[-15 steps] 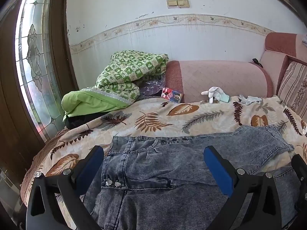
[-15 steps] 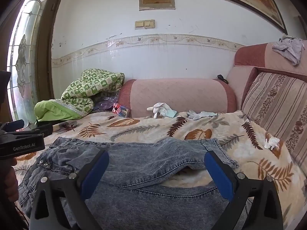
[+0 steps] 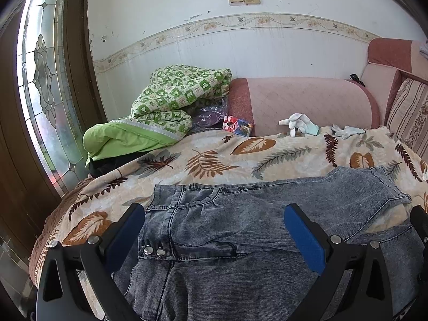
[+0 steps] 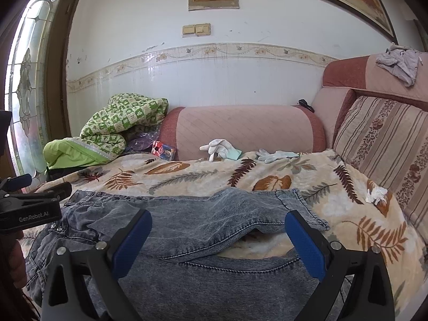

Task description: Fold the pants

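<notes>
Pants (image 3: 240, 230) lie crosswise, waistband left, legs right; each hand-held gripper (image 3: 214, 230) gapes wide, empty.

both grippers pulled back slightly
the jeans (image 3: 240, 230) sit a little higher between the left gripper (image 3: 214, 230) fingers, likewise at the right gripper (image 4: 218, 238).

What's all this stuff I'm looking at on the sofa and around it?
jeans: one, grey-blue, spread on the front of the blanket
leaf blanket: one, cream and brown, covering the sofa seat
quilt: one, green check, bundled at far left
gloves: two, white, by the pink bolster
bolster: one, pink
small box: one, red and blue, beside the quilt
left gripper: open, over the jeans
right gripper: open, over the jeans
</notes>
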Demonstrator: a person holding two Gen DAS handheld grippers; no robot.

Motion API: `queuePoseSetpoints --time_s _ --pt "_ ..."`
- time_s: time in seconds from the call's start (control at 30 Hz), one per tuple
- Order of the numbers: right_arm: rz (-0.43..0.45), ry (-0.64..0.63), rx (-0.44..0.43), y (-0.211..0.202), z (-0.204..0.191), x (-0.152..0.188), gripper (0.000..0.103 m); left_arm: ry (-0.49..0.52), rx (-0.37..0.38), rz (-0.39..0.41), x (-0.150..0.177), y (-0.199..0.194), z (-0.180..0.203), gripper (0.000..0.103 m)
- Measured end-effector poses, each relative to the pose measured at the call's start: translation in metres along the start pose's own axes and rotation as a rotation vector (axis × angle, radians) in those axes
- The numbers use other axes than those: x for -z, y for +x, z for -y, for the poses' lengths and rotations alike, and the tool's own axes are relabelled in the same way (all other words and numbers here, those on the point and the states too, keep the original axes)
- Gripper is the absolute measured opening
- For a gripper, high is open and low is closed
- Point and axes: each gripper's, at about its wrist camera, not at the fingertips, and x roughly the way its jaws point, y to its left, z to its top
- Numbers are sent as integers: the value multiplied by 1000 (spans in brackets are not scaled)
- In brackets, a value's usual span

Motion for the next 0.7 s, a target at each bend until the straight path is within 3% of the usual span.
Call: queuePoseSetpoints --time_s 0.47,0.6,0.7 --pt "-22 -2 14 7 10 -4 101 10 2 -37 1 11 -4 103" --pt "-78 71 65 25 56 -16 101 -16 -22 -72 0 32 -22 103" --pt "-125 231 103 38 113 -22 101 -42 -64 -98 -1 50 -41 103"
